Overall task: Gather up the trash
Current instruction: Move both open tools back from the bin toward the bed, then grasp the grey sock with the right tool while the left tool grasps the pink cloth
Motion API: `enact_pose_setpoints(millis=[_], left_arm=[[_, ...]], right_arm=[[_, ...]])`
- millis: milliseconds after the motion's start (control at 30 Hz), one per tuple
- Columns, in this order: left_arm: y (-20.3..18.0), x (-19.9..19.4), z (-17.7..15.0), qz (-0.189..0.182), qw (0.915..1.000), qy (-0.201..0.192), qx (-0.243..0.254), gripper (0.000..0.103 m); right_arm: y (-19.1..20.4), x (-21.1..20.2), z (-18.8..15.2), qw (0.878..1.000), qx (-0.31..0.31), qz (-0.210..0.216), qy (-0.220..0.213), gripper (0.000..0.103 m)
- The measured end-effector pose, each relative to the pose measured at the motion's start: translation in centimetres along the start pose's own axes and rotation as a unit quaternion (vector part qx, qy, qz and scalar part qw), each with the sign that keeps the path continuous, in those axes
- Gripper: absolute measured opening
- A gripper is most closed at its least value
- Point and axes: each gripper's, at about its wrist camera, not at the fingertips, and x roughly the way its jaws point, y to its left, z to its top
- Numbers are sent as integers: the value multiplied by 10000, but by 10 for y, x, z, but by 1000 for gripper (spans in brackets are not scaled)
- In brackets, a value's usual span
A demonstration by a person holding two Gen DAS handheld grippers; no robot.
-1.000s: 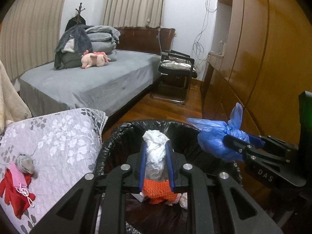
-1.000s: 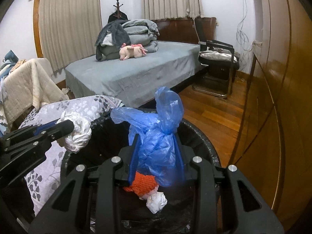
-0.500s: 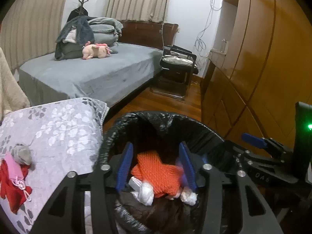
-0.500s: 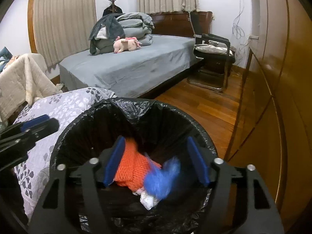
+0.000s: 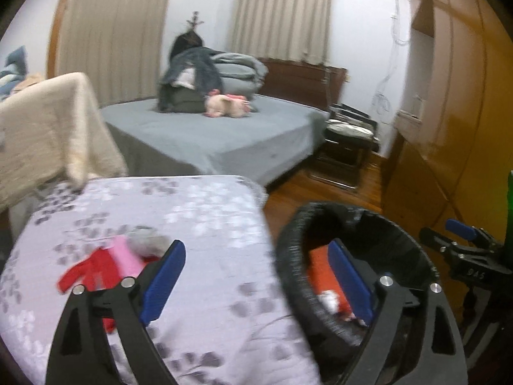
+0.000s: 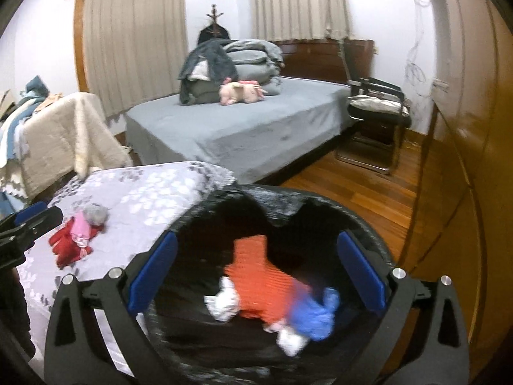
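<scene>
A black-lined trash bin (image 6: pixel 368 221) stands beside a floral quilt-covered surface (image 5: pixel 198 211). Inside the bin lie an orange mesh piece (image 6: pixel 259 276), a blue plastic bag (image 6: pixel 315 316) and white crumpled paper (image 6: pixel 224 303). My right gripper (image 6: pixel 256 272) is open and empty above the bin. My left gripper (image 5: pixel 256 279) is open and empty, straddling the quilt's edge and the bin's rim (image 5: pixel 288 247). On the quilt lie a red cloth (image 5: pixel 86 269), a pink mask (image 5: pixel 126 258) and a grey wad (image 5: pixel 146 242); they also show in the right wrist view (image 6: pixel 75 235).
A grey bed (image 6: pixel 243 128) with folded bedding and a pink plush toy (image 6: pixel 240 91) is behind. A black chair (image 6: pixel 378 112) stands on the wood floor. A wooden wardrobe (image 5: pixel 449 128) fills the right. A cream blanket (image 5: pixel 48 128) hangs at left.
Both grippers opened and dropped the white wad and the blue bag into the bin. My left gripper has since swung left over the quilt; both jaws are wider.
</scene>
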Motion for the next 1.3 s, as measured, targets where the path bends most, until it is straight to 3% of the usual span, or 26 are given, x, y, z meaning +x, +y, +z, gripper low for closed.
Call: enact_pose_setpoints(millis=[333,633,867,1300], left_arm=[[88,-29,-12,940,9949,-119,-358,89],[149,-26,-16,1510,9862,-146,-657,89],[186,-6,-22,1759,9811,-18,-804,89],[230,20,-33,1876,9765,199,-1040,89]], right_arm=[[83,20,14,9971,-444,626,-18,97],[151,55,25,9916,-740,1057,-8,97],[200,97,28,9885,-896,1215,113,97],[264,170,12,9835,-1071,1337,581,97]])
